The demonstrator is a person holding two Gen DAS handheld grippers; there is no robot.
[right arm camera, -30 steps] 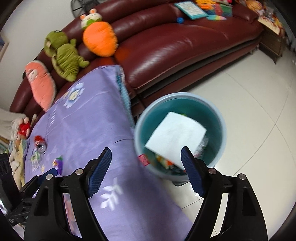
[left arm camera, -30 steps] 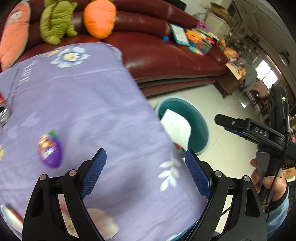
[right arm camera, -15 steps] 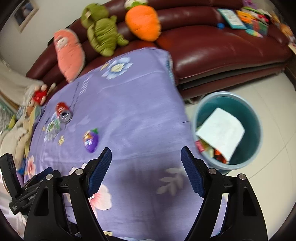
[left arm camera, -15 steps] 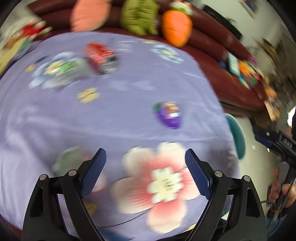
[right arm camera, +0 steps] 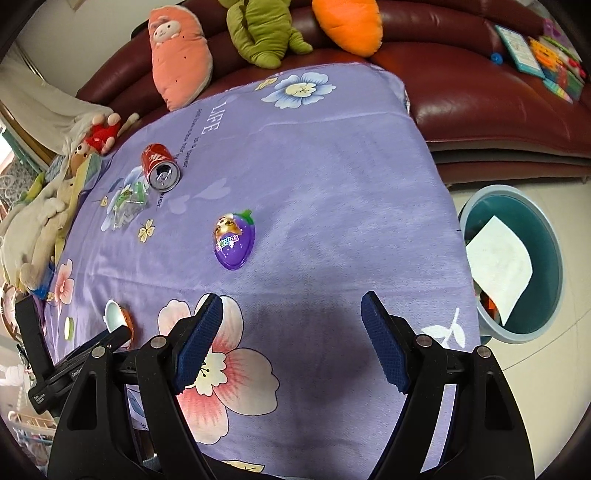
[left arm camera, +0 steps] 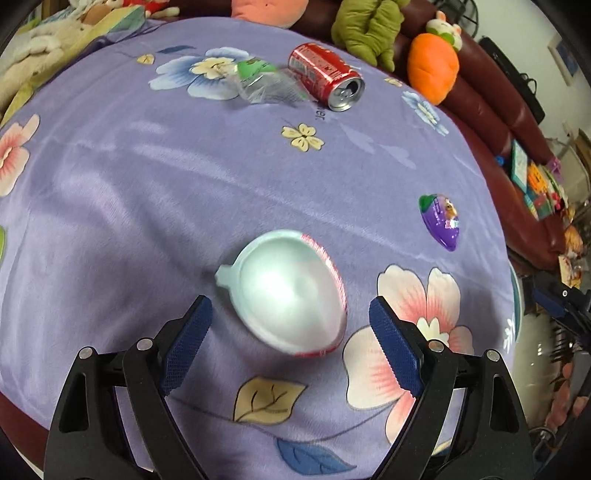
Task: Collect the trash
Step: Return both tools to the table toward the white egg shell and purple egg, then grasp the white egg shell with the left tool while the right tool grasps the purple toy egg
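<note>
A pale egg-shaped plastic half-shell (left arm camera: 286,291) lies on the purple flowered cloth (left arm camera: 147,177). My left gripper (left arm camera: 290,332) hangs open just above and short of it, nothing between its pads. Further off lie a red can (left arm camera: 325,75) on its side, a clear green-labelled wrapper (left arm camera: 264,83) and a purple egg-shaped package (left arm camera: 441,221). My right gripper (right arm camera: 291,339) is open over bare cloth, the purple package (right arm camera: 233,236) ahead of it. The same can (right arm camera: 159,168), wrapper (right arm camera: 127,203) and shell (right arm camera: 117,315) show at its left. The teal bin (right arm camera: 554,258) holds white paper.
A dark red sofa (right arm camera: 461,85) curves behind the table with plush toys: a pink one (right arm camera: 179,55), a green one (right arm camera: 266,33), an orange carrot (right arm camera: 347,22). Books and toys lie on the sofa's right end (right arm camera: 539,59). More soft toys (right arm camera: 40,221) crowd the cloth's left edge.
Both grippers swung away from the bin, back over the table. The left now faces the pale shell; the right now faces the purple package. Both stayed open.
</note>
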